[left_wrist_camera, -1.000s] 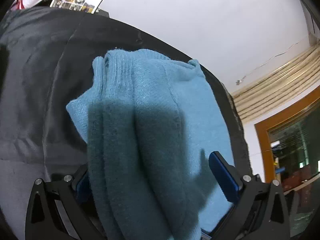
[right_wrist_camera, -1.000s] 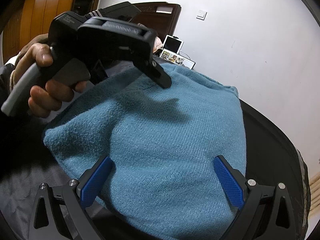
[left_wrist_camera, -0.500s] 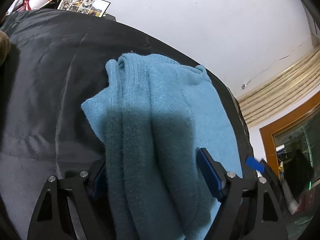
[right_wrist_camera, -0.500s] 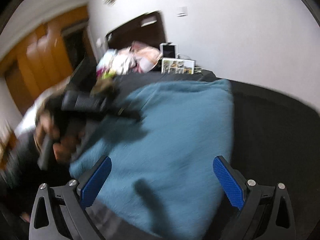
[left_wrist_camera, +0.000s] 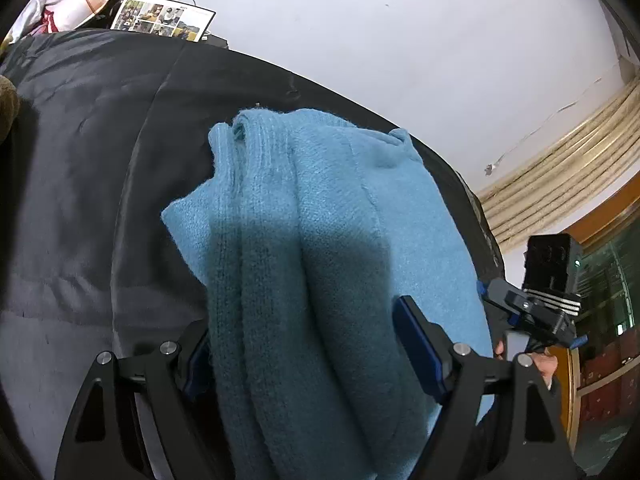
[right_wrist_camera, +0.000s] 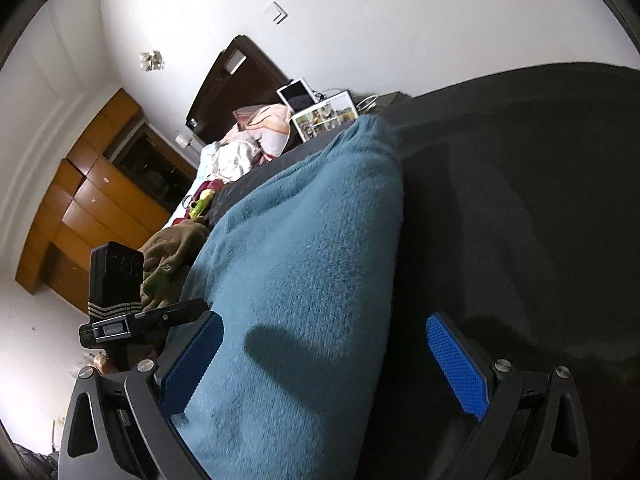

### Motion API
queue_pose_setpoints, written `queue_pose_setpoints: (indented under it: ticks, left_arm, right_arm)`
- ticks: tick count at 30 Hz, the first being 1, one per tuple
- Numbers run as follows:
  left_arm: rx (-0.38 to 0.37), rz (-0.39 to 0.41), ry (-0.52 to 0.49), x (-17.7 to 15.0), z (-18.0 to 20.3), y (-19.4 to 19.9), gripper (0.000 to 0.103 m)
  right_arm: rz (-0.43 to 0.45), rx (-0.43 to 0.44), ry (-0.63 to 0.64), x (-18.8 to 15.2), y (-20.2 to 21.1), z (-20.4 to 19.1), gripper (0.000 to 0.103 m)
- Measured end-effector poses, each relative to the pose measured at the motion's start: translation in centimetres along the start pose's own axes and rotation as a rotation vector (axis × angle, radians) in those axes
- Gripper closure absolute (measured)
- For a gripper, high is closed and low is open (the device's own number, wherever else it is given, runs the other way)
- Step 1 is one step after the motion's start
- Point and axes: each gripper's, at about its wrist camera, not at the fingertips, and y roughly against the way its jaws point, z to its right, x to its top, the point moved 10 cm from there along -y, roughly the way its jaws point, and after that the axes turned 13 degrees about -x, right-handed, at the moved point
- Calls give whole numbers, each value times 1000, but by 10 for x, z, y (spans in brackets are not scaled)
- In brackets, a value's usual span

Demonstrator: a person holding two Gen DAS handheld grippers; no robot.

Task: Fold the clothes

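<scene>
One blue knitted sweater lies folded into a thick bundle on a black sheet that covers the bed; its near end runs out of the bottom of both wrist views, so how far it reaches toward the person cannot be seen. In the left view the left tongs straddle the bundle's folded layers, and their jaws have just been closing with the sweater between them. The left pad is almost wholly buried behind the knit and only the right pad's edge shows, so whether they actually pinch the cloth cannot be told. The right tongs stand wide apart over the sweater's right edge, the left pad against the wool and the right pad over bare sheet, gripping nothing. Each view catches the other tool at its margin, partly cut off, with only a sliver of the hand behind it. Far back sit one photo collage, one tablet, and a heap of clothes too jumbled to count.
</scene>
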Motion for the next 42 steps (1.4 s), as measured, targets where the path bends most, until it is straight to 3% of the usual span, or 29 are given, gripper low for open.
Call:
queue_pose_setpoints:
  ticks: [9,12,20,31,35,42]
  left_arm:
    - [2,1,-16,-1,2,-1,20]
    - [9,0,-23,-1,3,-2,20]
    - [63,-6,-79,-4,9,-6,19]
    - [97,-3,-112,-5,13,-10,19]
    - [111,0,-124,-4,15,-13,19]
    - [134,10,-137,-6,17,-18,21]
  right_arm:
    - [-33,24,40,-2,-19,-6,0]
    - [-54,87,63,-6,-22,-17,0]
    - [-56,158,114,-11,-26,-28,0]
    - [-40,154,140,-11,-29,-31,0]
    - [4,41,149,-11,-27,-26,16]
    - [70,16,140,-8,-17,-29,41]
